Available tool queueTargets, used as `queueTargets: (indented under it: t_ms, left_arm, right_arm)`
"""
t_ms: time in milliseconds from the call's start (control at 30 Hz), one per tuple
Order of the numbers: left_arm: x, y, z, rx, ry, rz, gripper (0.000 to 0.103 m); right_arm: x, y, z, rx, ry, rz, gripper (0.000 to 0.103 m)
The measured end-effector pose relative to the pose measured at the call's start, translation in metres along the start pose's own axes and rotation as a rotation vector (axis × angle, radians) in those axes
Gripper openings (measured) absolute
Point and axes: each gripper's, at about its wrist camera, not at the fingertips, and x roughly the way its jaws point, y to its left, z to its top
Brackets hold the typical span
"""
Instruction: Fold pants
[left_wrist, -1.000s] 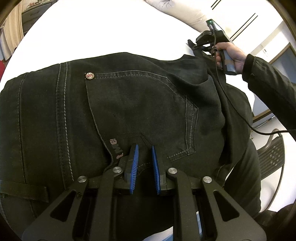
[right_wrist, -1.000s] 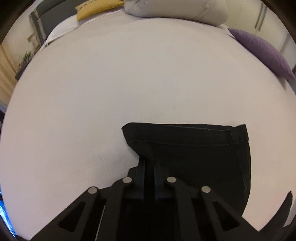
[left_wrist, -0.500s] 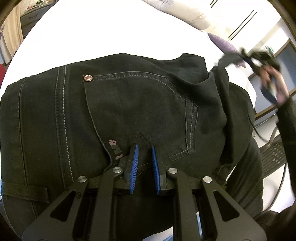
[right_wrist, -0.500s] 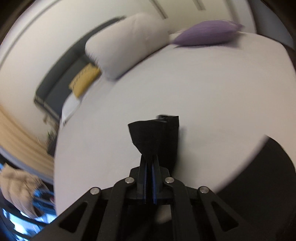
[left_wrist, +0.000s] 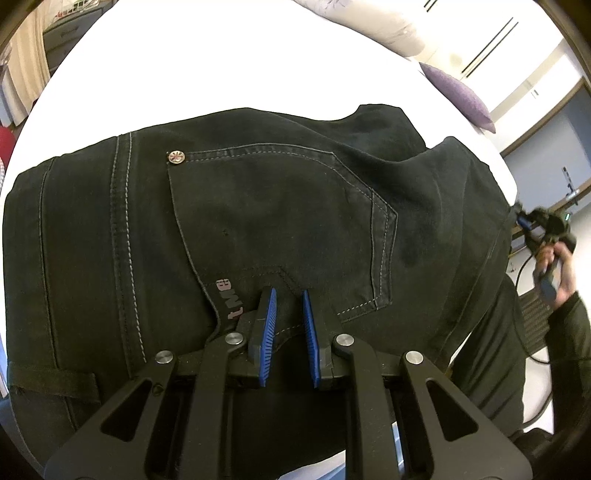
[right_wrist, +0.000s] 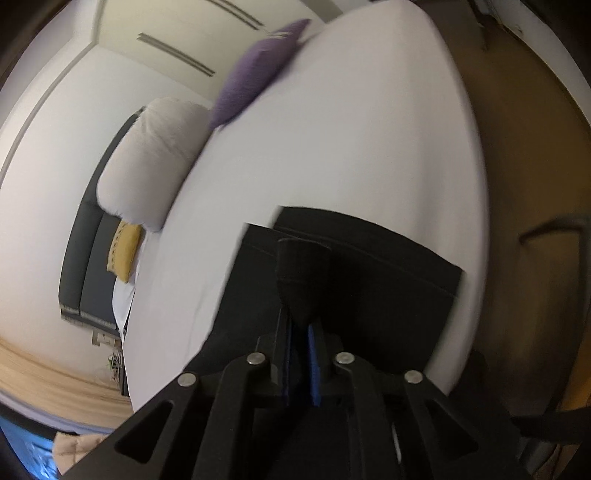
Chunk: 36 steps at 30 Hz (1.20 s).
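Observation:
Black jeans (left_wrist: 258, 221) lie on a white bed (left_wrist: 184, 55), seat side up, with a back pocket and a rivet in view. My left gripper (left_wrist: 288, 299) rests on the lower pocket area, its blue pads a little apart with no cloth between them. My right gripper (right_wrist: 301, 328) is shut on a bunched black leg end (right_wrist: 303, 273) and holds it over the folded leg fabric (right_wrist: 369, 280). In the left wrist view the right gripper (left_wrist: 517, 218) is at the far right, at the jeans' edge.
A white pillow (right_wrist: 147, 158) and a purple cushion (right_wrist: 258, 70) lie at the head of the bed. A yellow cushion (right_wrist: 123, 251) sits on a dark sofa behind. A chair (left_wrist: 532, 314) stands beside the bed at the right. Brown floor (right_wrist: 535, 184) shows past the bed's edge.
My right gripper has carried the leg end from the far side of the bed down to the right, toward the near edge. Its view has swung and tilted. My left gripper has stayed put.

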Motion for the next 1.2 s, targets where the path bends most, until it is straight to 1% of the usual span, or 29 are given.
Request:
queueTargets:
  t_ms: [33, 67, 100, 133, 167, 200, 233, 300, 367, 433, 467, 500, 533, 600, 633, 700, 733, 867, 933, 1000, 1067, 1167, 1200]
  left_arm:
    - [0.0, 0.0, 0.0, -0.003, 0.001, -0.001, 0.015]
    - [0.0, 0.0, 0.0, -0.005, 0.002, -0.001, 0.015]
    - [0.0, 0.001, 0.0, -0.006, 0.002, -0.001, 0.015]
    - [0.001, 0.0, 0.0, -0.007, 0.003, 0.001, 0.015]
    - [0.001, 0.0, 0.0, -0.007, 0.004, 0.003, 0.015]
    - [0.0, 0.0, 0.001, -0.007, 0.005, 0.005, 0.015]
    - [0.0, 0.0, 0.001, -0.008, 0.006, 0.008, 0.015]
    - [0.0, -0.002, 0.002, -0.012, 0.007, 0.014, 0.015]
    - [0.0, -0.002, 0.002, -0.008, 0.008, 0.024, 0.015]
    - [0.001, -0.004, 0.003, -0.008, 0.008, 0.033, 0.015]
    - [0.001, -0.005, 0.003, -0.007, 0.008, 0.036, 0.015]
    - [0.001, -0.006, 0.003, -0.008, 0.009, 0.038, 0.015]
    - [0.002, -0.007, 0.003, -0.007, 0.009, 0.04, 0.015]
    - [0.002, -0.008, 0.004, -0.006, 0.011, 0.04, 0.015]
    - [0.003, -0.008, 0.004, -0.01, 0.011, 0.038, 0.015]
    - [0.003, -0.008, 0.004, -0.015, 0.011, 0.037, 0.015]
    - [0.003, -0.008, 0.004, -0.016, 0.012, 0.036, 0.015]
    - [0.003, -0.008, 0.004, -0.015, 0.012, 0.037, 0.015]
    - [0.004, -0.007, 0.005, -0.014, 0.015, 0.034, 0.015]
    - [0.004, -0.005, 0.005, -0.02, 0.017, 0.023, 0.015]
    - [0.004, -0.003, 0.006, -0.025, 0.019, 0.018, 0.015]
    - [0.003, 0.0, 0.007, -0.022, 0.02, 0.018, 0.015]
    - [0.003, 0.0, 0.007, -0.021, 0.021, 0.018, 0.015]
  right_arm:
    - [-0.002, -0.01, 0.001, 0.033, 0.012, 0.016, 0.021]
    - [0.003, -0.01, -0.003, 0.067, 0.026, 0.036, 0.049]
    - [0.014, -0.003, -0.01, 0.11, 0.036, 0.07, 0.07]
    - [0.014, -0.006, -0.012, 0.148, 0.032, 0.118, 0.075]
    - [0.017, -0.002, -0.015, 0.162, 0.023, 0.146, 0.079]
    - [0.021, 0.005, -0.016, 0.153, 0.021, 0.149, 0.079]
    - [0.02, 0.003, -0.018, 0.146, 0.024, 0.147, 0.08]
    - [0.023, 0.002, -0.023, 0.174, 0.047, 0.155, 0.08]
    - [0.028, 0.007, -0.03, 0.199, 0.074, 0.146, 0.08]
    - [0.031, 0.019, -0.038, 0.162, 0.095, 0.118, 0.078]
    - [0.029, 0.023, -0.04, 0.118, 0.096, 0.097, 0.073]
    - [0.031, 0.028, -0.043, 0.075, 0.101, 0.077, 0.063]
    - [0.036, 0.036, -0.044, 0.025, 0.109, 0.054, 0.054]
    - [0.043, 0.034, -0.043, 0.02, 0.122, 0.048, 0.012]
    - [0.043, 0.029, -0.041, 0.034, 0.123, 0.049, 0.01]
    - [0.042, 0.016, -0.036, 0.082, 0.125, 0.079, 0.006]
    - [0.038, 0.012, -0.033, 0.085, 0.116, 0.081, 0.005]
    - [0.01, 0.017, -0.028, 0.006, 0.064, 0.083, 0.004]
    - [-0.006, 0.022, -0.027, -0.045, 0.021, 0.084, 0.004]
    - [-0.017, 0.02, -0.026, -0.061, -0.019, 0.069, 0.004]
    - [-0.013, 0.006, -0.024, -0.021, -0.012, 0.066, 0.004]
    - [0.011, -0.022, -0.025, 0.057, 0.06, 0.035, 0.005]
    - [0.011, -0.027, -0.026, 0.064, 0.054, 0.016, 0.007]
